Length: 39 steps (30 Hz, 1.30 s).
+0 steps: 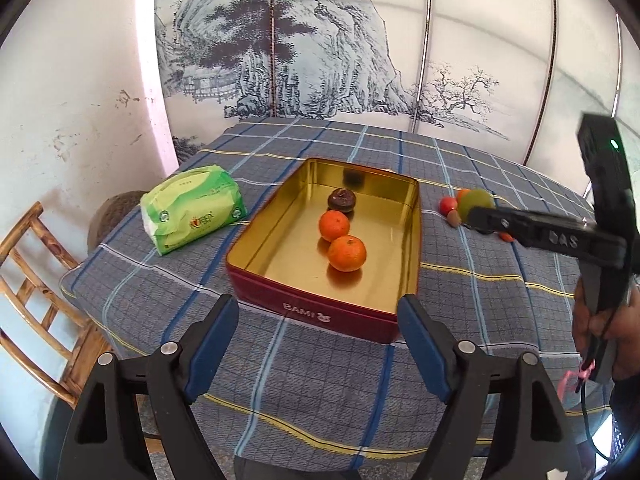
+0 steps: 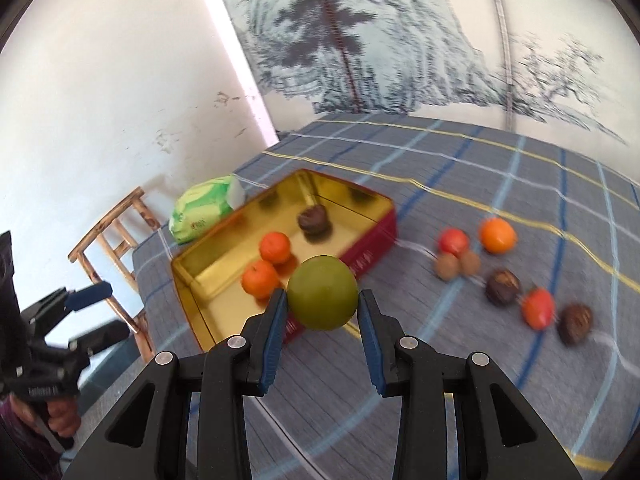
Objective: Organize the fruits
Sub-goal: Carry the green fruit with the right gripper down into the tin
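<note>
Here, right gripper [image 2: 323,300] clamped on a green fruit [image 2: 322,298] above the tin's [image 2: 374,258] near wall, left gripper [image 1: 318,336] jaws apart and empty, two oranges [image 1: 346,253] in tin.

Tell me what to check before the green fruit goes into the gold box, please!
1. Green fruit held between the right gripper pads: ok.
2. Room in the box beside the two oranges and the dark brown fruit: ok.
3. Left gripper open, nothing in it, just in front of the box's near wall, not over it: ok.
4. Green fruit already above the box: cannot tell; it looks near the box's edge.
5. Other fruits on the tablecloth lie away from the box: ok.
6. Tissue pack lies beside the box, out of the way: ok.
</note>
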Each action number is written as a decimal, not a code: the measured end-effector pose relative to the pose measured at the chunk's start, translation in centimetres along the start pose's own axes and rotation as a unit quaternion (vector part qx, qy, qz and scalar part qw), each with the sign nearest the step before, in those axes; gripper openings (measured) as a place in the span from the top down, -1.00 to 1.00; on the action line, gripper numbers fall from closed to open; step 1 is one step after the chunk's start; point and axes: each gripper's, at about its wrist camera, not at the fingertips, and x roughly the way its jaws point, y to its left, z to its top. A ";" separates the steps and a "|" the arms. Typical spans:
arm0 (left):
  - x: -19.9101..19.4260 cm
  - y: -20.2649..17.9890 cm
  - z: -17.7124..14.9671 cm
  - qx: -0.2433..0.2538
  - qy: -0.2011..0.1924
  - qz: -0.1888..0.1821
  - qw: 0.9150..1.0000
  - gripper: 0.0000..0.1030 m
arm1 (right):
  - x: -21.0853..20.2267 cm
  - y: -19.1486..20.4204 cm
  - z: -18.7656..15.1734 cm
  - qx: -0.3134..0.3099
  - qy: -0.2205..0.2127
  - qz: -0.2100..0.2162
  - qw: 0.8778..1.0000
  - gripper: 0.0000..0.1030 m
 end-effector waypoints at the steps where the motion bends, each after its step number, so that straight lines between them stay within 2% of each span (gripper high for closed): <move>1: 0.0 0.1 0.0 0.000 -0.001 0.003 1.000 -0.52 | 0.6 0.3 0.4 -0.002 0.002 0.003 1.000 0.28; 5: -0.2 0.9 -0.1 0.000 -0.005 0.015 1.000 -0.53 | 2.7 1.3 1.7 -0.002 0.014 0.012 1.000 0.28; 9: -0.2 1.6 -0.2 -0.002 -0.009 0.027 1.000 -0.62 | 4.6 1.9 2.6 0.001 0.025 0.017 1.000 0.28; 18: -0.6 1.9 -0.7 0.013 -0.024 0.052 0.998 -0.76 | 7.3 2.1 3.7 0.005 0.043 0.007 0.999 0.28; 39: 0.3 2.7 -1.6 0.012 -0.012 0.061 0.998 -0.81 | 11.2 1.1 4.3 0.028 0.072 -0.012 0.997 0.28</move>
